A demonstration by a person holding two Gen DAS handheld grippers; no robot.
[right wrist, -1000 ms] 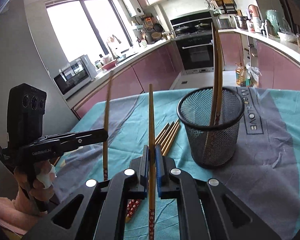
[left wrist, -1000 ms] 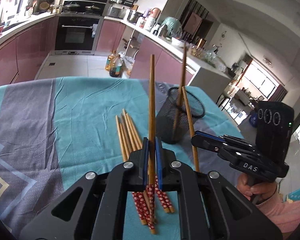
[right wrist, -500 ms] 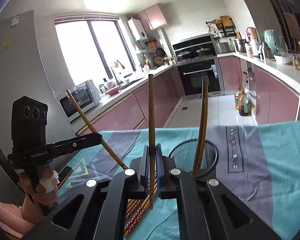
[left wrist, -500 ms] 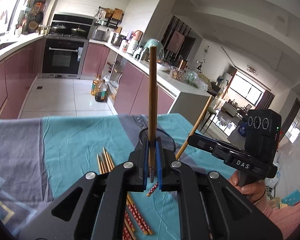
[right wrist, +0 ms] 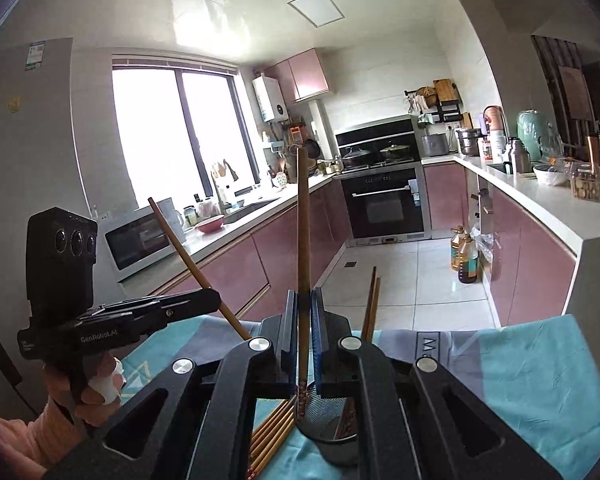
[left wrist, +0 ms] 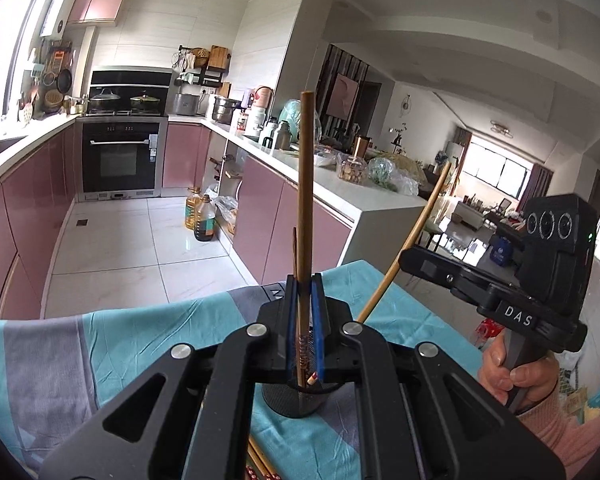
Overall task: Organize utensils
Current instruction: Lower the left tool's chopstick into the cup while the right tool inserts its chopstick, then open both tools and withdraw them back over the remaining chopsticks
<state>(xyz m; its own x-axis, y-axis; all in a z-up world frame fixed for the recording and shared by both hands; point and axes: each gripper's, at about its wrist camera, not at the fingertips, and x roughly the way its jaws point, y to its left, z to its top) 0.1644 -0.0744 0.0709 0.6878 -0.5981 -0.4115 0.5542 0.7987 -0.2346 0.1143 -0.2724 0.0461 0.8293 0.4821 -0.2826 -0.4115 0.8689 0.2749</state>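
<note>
While both grippers stay clamped on one upright chopstick each, we note the mesh holder (left wrist: pixel 296 402) sits directly below the left gripper (left wrist: pixel 304 344) and the right gripper (right wrist: pixel 305 354), loose chopsticks (right wrist: pixel 272 436) beside it.

I lift both grippers (left wrist: pixel 304 304) (right wrist: pixel 305 312) w/ chopsticks (left wrist: pixel 305 200) (right wrist: pixel 302 240) up off table, now over holder (left wrist: pixel 292 404).

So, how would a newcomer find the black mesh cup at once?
Look at the table with the teal and grey cloth. Near its far edge, just beyond the left gripper, stands the black mesh cup. It is the only upright container there, with chopsticks standing inside, while the loose chopsticks lie flat beside it.
</note>
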